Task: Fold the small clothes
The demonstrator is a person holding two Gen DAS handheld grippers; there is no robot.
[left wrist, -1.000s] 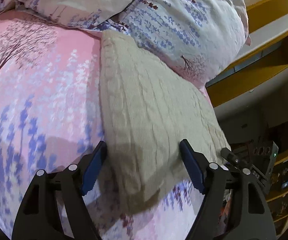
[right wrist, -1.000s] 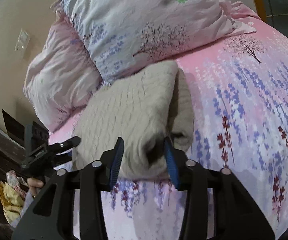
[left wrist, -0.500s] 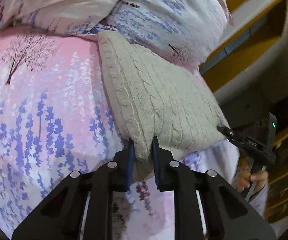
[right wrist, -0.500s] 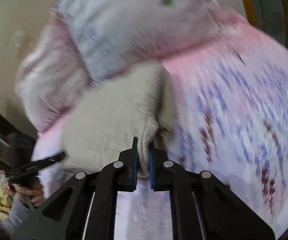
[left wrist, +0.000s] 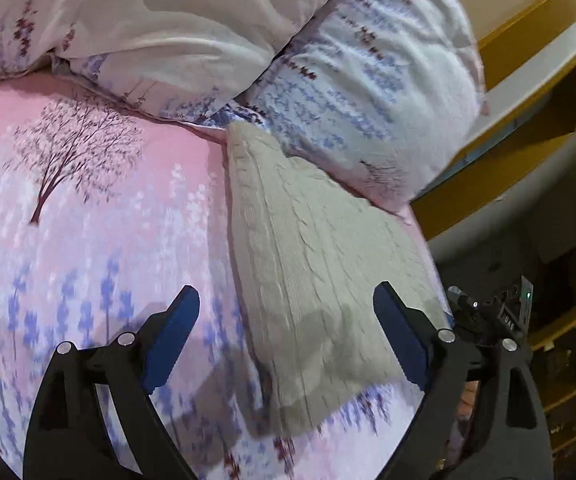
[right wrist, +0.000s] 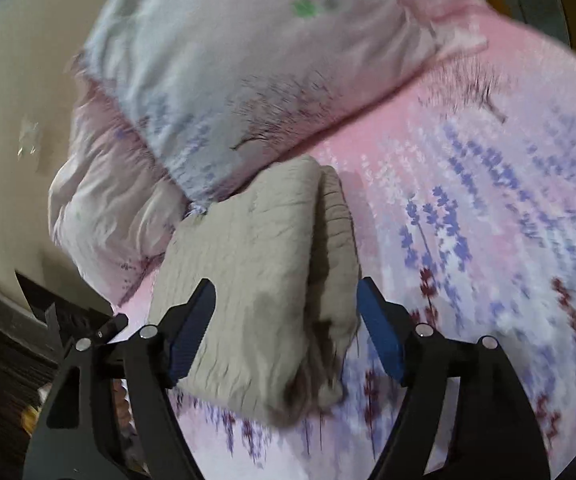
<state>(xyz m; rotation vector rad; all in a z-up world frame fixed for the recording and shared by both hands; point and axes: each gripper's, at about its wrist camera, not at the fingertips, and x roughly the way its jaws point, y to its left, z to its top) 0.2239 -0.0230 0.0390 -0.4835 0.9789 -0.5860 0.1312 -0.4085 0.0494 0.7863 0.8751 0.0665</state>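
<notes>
Pink floral bed; folded beige sweater, two pillows on it

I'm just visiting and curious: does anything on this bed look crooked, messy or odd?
Mostly tidy. The folded beige knit lies flat on the pink floral sheet, its far end touching the pillow. One oddity: in the right view its near right corner bunches up loosely. Both claws are opening, touching nothing.

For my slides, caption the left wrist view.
Left gripper opening above folded beige knit sweater on floral bedsheet.
</notes>
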